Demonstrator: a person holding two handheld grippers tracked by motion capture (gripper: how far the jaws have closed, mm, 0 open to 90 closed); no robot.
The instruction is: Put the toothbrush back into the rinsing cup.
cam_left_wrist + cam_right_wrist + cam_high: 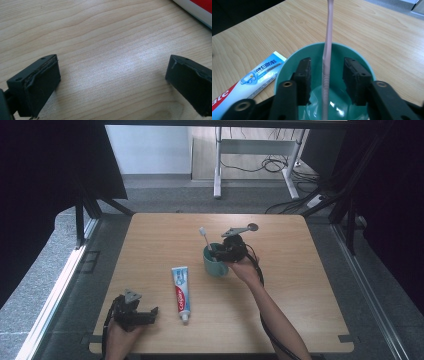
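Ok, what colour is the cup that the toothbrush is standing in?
Teal green. The cup shows best in the right gripper view, with the pale pink toothbrush inside.

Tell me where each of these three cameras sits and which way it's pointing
High view: fixed above the person's side, facing forward and down on the wooden table; both forearms enter from below, the left hand-held gripper near the front edge, the right hand-held gripper at the teal cup.
Left gripper view: rides the left hand-held gripper, looking down at bare tabletop between its open jaws.
Right gripper view: rides the right hand-held gripper, looking into the cup, jaws apart beside the pink toothbrush.
Shared: the toothpaste tube appears in all three.
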